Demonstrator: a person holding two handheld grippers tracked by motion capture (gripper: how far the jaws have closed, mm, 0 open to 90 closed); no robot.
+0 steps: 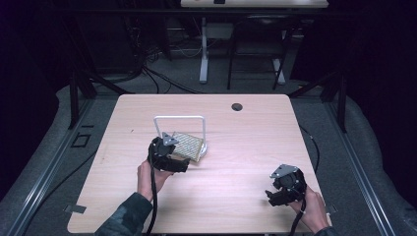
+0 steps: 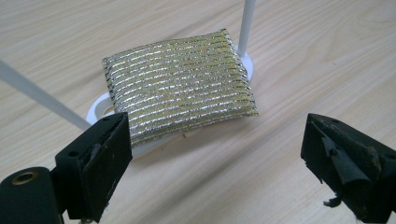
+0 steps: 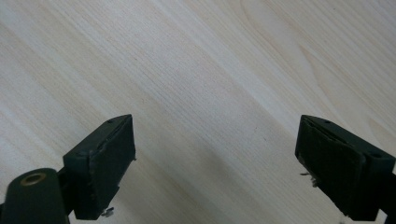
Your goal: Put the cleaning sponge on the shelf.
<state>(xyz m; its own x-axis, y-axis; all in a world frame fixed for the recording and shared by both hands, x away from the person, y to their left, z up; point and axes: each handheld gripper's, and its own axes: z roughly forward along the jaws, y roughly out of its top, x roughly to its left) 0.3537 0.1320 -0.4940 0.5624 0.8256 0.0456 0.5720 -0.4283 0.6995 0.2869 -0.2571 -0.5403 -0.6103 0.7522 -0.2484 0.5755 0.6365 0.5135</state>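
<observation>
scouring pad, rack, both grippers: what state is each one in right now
scouring pad: lying flat on the rack's base, not gripped
white rack: upright on the table, hoop standing over the pad
left gripper: open, jaws short of the pad, nothing between them
right gripper: open, over bare table

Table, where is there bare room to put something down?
The table is bare between the sponge on its white rack and the right gripper, and along the far edge. It is crowded around the left gripper.
</observation>
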